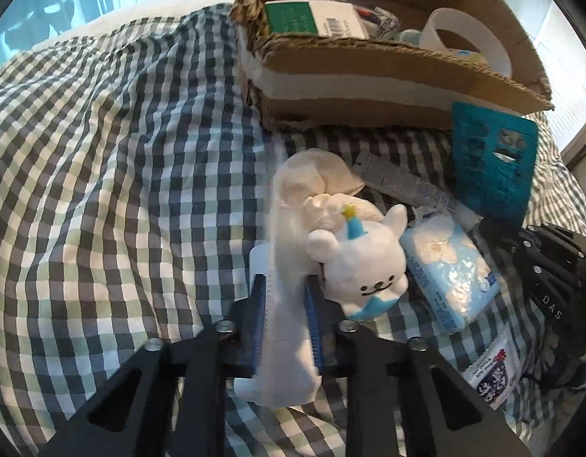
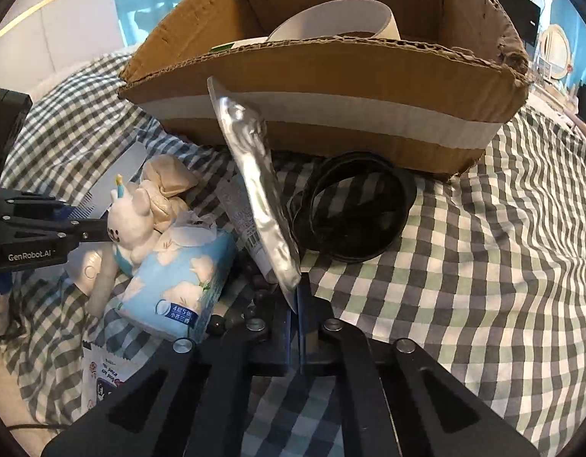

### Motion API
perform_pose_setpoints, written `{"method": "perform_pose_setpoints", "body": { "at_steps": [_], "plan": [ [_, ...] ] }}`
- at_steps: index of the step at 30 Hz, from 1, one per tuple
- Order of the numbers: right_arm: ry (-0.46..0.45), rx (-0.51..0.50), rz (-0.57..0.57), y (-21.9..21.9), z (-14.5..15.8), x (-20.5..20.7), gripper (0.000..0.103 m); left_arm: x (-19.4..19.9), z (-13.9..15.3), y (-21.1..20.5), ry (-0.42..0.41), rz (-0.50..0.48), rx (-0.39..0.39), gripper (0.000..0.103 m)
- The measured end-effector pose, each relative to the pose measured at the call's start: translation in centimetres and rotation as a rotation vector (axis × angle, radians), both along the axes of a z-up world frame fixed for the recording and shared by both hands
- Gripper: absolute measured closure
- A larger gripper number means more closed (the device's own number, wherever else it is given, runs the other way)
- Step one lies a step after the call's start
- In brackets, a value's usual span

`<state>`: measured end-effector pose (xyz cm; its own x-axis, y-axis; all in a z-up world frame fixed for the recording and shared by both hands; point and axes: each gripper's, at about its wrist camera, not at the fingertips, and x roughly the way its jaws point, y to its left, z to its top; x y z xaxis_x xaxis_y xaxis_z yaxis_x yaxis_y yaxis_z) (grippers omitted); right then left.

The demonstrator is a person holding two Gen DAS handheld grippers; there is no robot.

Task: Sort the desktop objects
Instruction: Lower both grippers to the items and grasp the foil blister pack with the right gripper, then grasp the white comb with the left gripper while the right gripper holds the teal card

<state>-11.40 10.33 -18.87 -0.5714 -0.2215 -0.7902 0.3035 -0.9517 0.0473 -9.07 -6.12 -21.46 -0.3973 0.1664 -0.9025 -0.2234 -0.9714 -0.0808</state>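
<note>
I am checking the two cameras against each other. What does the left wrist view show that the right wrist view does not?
Only the left wrist view shows the green and white box inside the cardboard box, and the left gripper shut on a white furry item. Only the right wrist view shows the coiled black cable and the right gripper pinching a silver packet. Both show the plush toy, the tissue pack and the checked cloth.

Daylit window behind a surface draped in checked cloth.
</note>
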Motion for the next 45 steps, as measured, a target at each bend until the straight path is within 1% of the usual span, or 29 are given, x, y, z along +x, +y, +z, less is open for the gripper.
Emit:
{"method": "perform_pose_setpoints", "body": {
  "at_steps": [1,7,13,15,23,26,28,31,33,36,39,40,45],
  "plan": [
    [0.005,-0.01,-0.003,0.1,0.1,0.1,0.101,0.0,0.1,0.0,-0.003,-0.003,0.018,0.092],
    [0.023,-0.047,-0.014,0.7,0.7,0.8,0.102,0.0,0.5,-0.2,0.003,-0.002,0.019,0.093],
    [0.046,-0.064,-0.015,1.1,1.6,1.5,0.102,-0.8,2.4,-1.5,0.019,0.01,0.051,0.098],
    [0.052,-0.075,-0.015,1.0,1.9,1.7,0.102,-1.0,2.8,-1.9,0.029,0.013,0.052,0.1],
    [0.088,-0.097,-0.016,0.9,3.4,2.3,0.102,-1.3,4.0,-2.6,0.065,0.022,0.039,0.1],
    [0.094,-0.117,-0.022,1.1,3.7,2.5,0.102,-0.7,4.9,-2.3,0.086,0.021,0.039,0.1],
    [0.102,-0.129,-0.027,1.0,4.1,2.6,0.103,1.9,6.0,-1.1,0.104,0.022,0.043,0.1],
    [0.115,-0.14,-0.025,1.0,4.8,2.8,0.103,2.8,7.2,-0.5,0.127,0.019,0.056,0.1],
    [0.124,-0.144,-0.023,1.0,5.1,3.1,0.103,2.6,7.6,-0.7,0.142,0.014,0.063,0.1],
    [0.132,-0.147,-0.018,0.8,5.4,3.5,0.103,4.6,8.9,-0.1,0.164,0.011,0.074,0.1],
    [0.147,-0.149,-0.022,0.9,5.8,4.1,0.103,5.0,9.6,-0.1,0.181,0.011,0.091,0.1],
    [0.154,-0.15,-0.025,1.0,6.1,4.2,0.103,3.8,9.2,-0.6,0.186,0.012,0.096,0.1],
    [0.186,-0.163,-0.039,1.5,7.6,4.7,0.103,3.3,10.2,-1.3,0.217,0.012,0.123,0.1]
  ]
}}
